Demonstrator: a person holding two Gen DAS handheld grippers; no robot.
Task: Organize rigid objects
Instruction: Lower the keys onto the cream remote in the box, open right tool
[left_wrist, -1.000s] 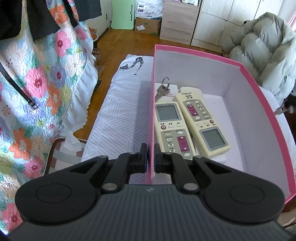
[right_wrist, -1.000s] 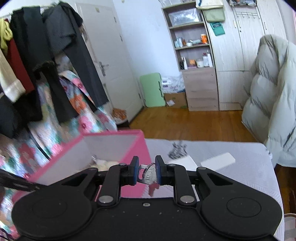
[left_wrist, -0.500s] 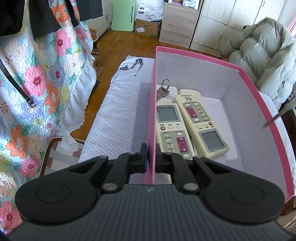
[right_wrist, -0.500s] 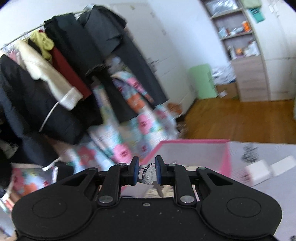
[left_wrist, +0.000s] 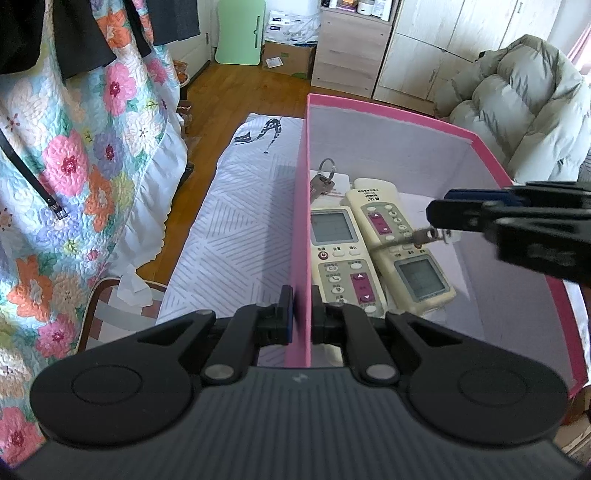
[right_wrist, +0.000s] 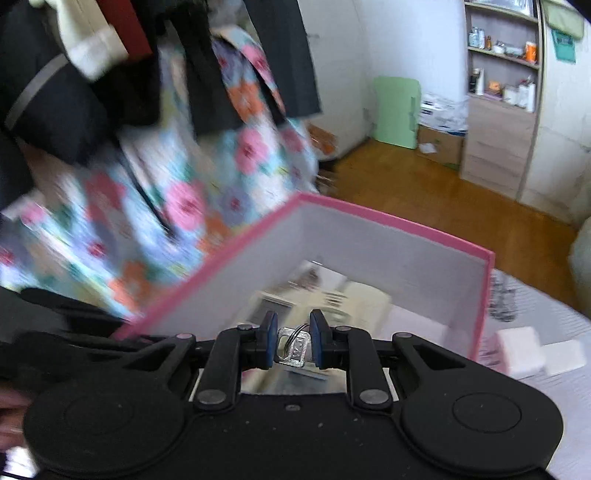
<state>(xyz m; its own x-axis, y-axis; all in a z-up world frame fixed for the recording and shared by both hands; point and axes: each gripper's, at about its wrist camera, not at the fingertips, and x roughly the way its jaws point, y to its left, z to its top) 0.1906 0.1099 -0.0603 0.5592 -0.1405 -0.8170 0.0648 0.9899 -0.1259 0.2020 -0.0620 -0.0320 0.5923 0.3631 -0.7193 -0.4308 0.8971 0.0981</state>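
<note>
From the left wrist, our left gripper (left_wrist: 302, 315) has its jaws clamped on the pink box (left_wrist: 388, 109) wall; two remotes (left_wrist: 341, 258) and keys (left_wrist: 322, 181) lie inside. From the right wrist, our right gripper (right_wrist: 293, 341) grips a key (right_wrist: 295, 349) over the box; we should lower it before releasing, clear of the remotes.
</note>
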